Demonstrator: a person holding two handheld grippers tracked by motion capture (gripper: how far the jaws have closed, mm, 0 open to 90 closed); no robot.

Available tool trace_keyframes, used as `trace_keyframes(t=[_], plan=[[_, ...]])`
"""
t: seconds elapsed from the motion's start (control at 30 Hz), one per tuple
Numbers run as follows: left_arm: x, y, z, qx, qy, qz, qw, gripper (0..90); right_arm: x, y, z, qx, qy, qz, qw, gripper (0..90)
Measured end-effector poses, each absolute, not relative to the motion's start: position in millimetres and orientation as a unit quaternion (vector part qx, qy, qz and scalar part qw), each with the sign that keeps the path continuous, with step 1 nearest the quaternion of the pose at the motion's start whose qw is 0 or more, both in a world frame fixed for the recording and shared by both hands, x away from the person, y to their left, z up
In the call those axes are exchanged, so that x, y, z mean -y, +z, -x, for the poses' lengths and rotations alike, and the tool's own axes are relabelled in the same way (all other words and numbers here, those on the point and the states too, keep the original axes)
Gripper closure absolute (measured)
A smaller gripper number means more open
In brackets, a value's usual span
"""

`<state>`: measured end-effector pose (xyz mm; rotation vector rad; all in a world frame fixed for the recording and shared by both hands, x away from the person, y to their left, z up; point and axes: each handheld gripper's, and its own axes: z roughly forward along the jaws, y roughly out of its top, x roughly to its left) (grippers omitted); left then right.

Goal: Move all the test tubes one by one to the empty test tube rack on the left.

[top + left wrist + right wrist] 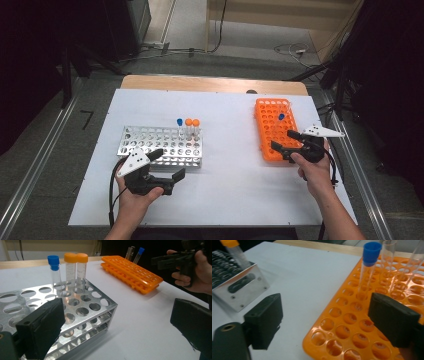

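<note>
1. Overhead, our right gripper [281, 140] hangs unclenched over the orange rack [273, 127]; the left gripper [169, 164] rests released.
2. Leftward, the metal rack [82, 302] sits beside our spread jaws.
3. Rightward, the blue-capped tube [368, 267] stands beyond our empty jaws; a skewed closing could tip it.

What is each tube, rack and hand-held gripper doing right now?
Left hand-held gripper: open, empty.
Right hand-held gripper: open, empty.
Blue-capped tube: upright in orange rack, capped.
Uncapped tubes: standing in orange rack.
Orange-capped tubes: upright in metal rack.
Second blue-capped tube: upright in metal rack.
</note>
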<state>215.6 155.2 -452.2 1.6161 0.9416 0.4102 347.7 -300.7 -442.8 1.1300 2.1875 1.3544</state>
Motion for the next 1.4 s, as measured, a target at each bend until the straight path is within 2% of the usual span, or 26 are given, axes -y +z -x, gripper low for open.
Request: trace_keyframes(t=[0.33,0.67,0.97,1.17,1.4], plan=[[-157,-451,-215,-0.402,0.175,-0.689,0.577,0.0,290,-445,-383,-0.753,0.429,-0.457,0.202,37.7],[-162,-452,-216,-0.406,0.177,-0.684,0.579,0.0,287,-452,-409,-0.754,0.402,-0.491,0.172,53.0],[-161,-452,-217,-0.407,0.176,-0.685,0.578,0.0,280,-457,-414,-0.762,0.375,-0.495,0.184,66.5],[-161,-453,-217,-0.410,0.176,-0.685,0.577,0.1,278,-457,-414,-0.761,0.368,-0.496,0.196,74.1],[-159,-453,-217,-0.407,0.177,-0.687,0.574,0.1,278,-457,-412,-0.757,0.372,-0.496,0.206,75.1]])
